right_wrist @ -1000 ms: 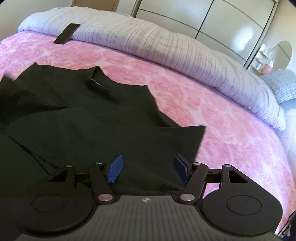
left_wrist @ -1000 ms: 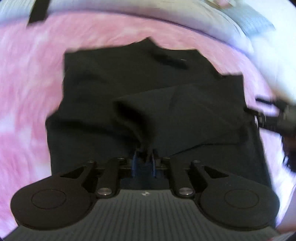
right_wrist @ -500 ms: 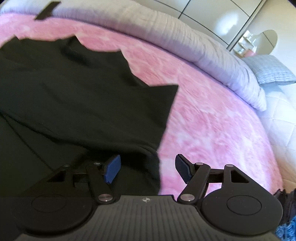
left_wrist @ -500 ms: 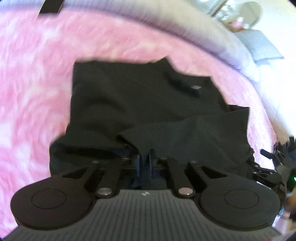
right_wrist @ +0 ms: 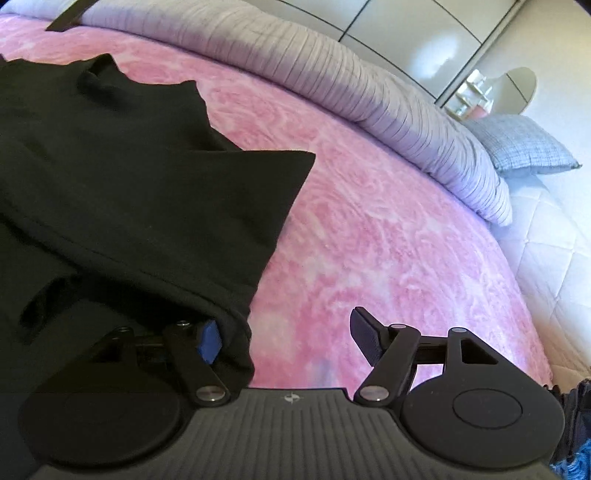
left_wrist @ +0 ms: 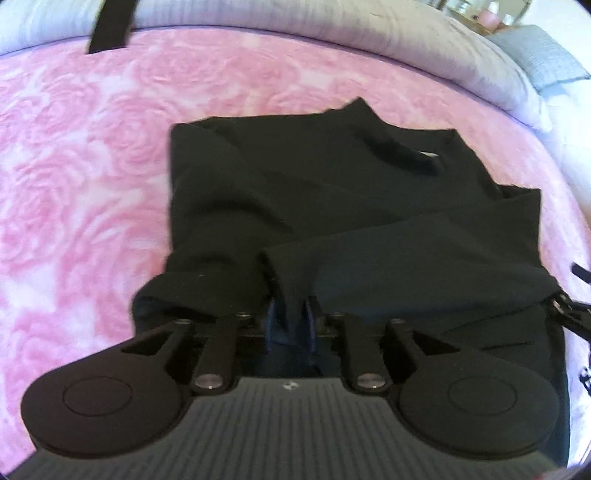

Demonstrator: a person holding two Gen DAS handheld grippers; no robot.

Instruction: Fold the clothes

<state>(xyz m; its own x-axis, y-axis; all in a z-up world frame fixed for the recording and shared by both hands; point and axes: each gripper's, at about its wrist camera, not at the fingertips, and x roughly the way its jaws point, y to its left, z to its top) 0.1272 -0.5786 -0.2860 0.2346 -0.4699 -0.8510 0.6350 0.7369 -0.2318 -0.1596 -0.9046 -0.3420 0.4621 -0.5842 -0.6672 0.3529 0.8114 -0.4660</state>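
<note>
Two grippers are working one black shirt (left_wrist: 332, 206), which is lying on the pink bedspread (left_wrist: 81, 192) with its collar (left_wrist: 402, 155) toward the far, lilac duvet (left_wrist: 369, 40). Farthest left, a dark strap (left_wrist: 110, 26) is resting across that duvet. The shirt's left side is lying doubled inward, giving a straight left edge, while a broad flap is lying across the near part of the body.

At the near middle, the left gripper (left_wrist: 290, 325) is pinching a gathered ridge of the flap, its blue pads pressed together on the cloth. Moving right, the right gripper (right_wrist: 288, 341) is standing with its fingers spread wide; the left pad (right_wrist: 208, 341) is touching or tucked under the folded edge (how deep, I cannot tell), and the right finger (right_wrist: 364, 339) is hanging over bare bedspread, holding nothing.

Judging by the drape, the fabric is soft, light and limp, so it is likely sagging wherever it is unsupported and sliding easily over the plush cover. A hemmed edge or a doubled corner is offering the firmest hold, since a single layer may slip out. Holding two spaced points along one edge should be keeping the fold line straight. Further right, a grey pillow (right_wrist: 517, 144) is lying by the wardrobe (right_wrist: 424, 33).
</note>
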